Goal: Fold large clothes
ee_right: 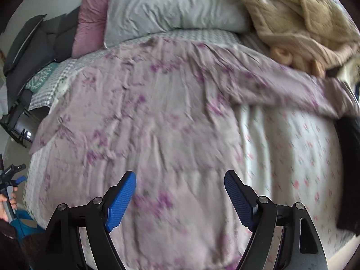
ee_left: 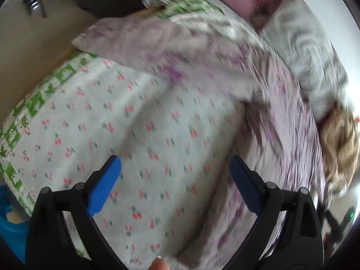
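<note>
A large pale lilac garment with purple flowers (ee_right: 157,117) lies spread on the bed, one sleeve stretched to the right. It also shows in the left wrist view (ee_left: 265,103), along the right and top. My right gripper (ee_right: 180,193) is open and empty above the garment's lower part. My left gripper (ee_left: 175,177) is open and empty above the cherry-print sheet (ee_left: 139,135), left of the garment. The left gripper also shows small at the left edge of the right wrist view (ee_right: 11,175).
A grey pillow (ee_right: 175,9) and a pink pillow (ee_right: 90,22) lie at the head of the bed. A tan knitted garment (ee_right: 299,20) is heaped at the top right. A dark cloth (ee_right: 348,168) lies at the right edge. A blue bin (ee_left: 11,220) stands beside the bed.
</note>
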The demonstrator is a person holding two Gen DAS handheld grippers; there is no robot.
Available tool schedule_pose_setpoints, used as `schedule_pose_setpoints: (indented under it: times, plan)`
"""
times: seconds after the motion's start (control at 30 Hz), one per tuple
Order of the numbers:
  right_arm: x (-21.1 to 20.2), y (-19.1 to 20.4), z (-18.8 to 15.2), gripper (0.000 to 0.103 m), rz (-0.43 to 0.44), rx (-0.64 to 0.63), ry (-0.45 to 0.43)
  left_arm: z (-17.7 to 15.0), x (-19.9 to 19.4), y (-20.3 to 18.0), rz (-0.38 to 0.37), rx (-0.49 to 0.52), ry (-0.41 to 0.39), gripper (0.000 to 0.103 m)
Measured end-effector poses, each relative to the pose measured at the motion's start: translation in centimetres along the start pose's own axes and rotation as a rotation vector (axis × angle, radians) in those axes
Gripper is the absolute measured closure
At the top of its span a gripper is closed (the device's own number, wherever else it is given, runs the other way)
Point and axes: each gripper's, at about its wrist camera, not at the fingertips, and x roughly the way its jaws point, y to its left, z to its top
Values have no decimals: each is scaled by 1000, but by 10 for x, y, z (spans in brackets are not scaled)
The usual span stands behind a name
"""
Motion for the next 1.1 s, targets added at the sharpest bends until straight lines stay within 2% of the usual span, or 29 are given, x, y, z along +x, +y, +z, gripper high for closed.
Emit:
schedule_pose_setpoints:
  times: [0.1,0.2,0.3,0.4,0.5,0.63,0.7,0.8,0.87,0.9,0.97,1.03,1.1]
  plan:
    - [20,20,22,21,22,-18,-22,18,6,12,8,-71,-35,7]
    - [37,30,36,21,19,-14,-36,33,14,20,21,-100,-71,7]
    - [55,31,38,21,26,5,-46,46,28,30,25,-140,-101,7]
    - [84,25,31,21,44,25,13,60,49,47,31,-204,-99,6]
    - [102,18,26,21,6,10,60,69,69,64,22,-273,-100,4]
    - [110,8,25,21,-17,14,71,79,83,78,19,-314,-170,4]
    - [113,2,26,21,-13,34,72,82,89,84,-11,-351,-202,4]
    - [117,-5,25,21,-4,60,79,87,88,93,-65,-403,-294,8]
    - [120,-7,24,21,-5,68,87,95,90,98,-72,-438,-329,25]
    - [122,-9,24,21,-7,71,93,98,90,100,-68,-450,-339,31]
    - [123,-10,23,21,-14,75,100,108,90,103,-29,-489,-352,62]
    - [123,-11,23,21,-16,72,99,114,87,104,1,-532,-357,86]
    - [120,-11,23,21,-19,69,93,119,69,94,-24,-525,-430,89]
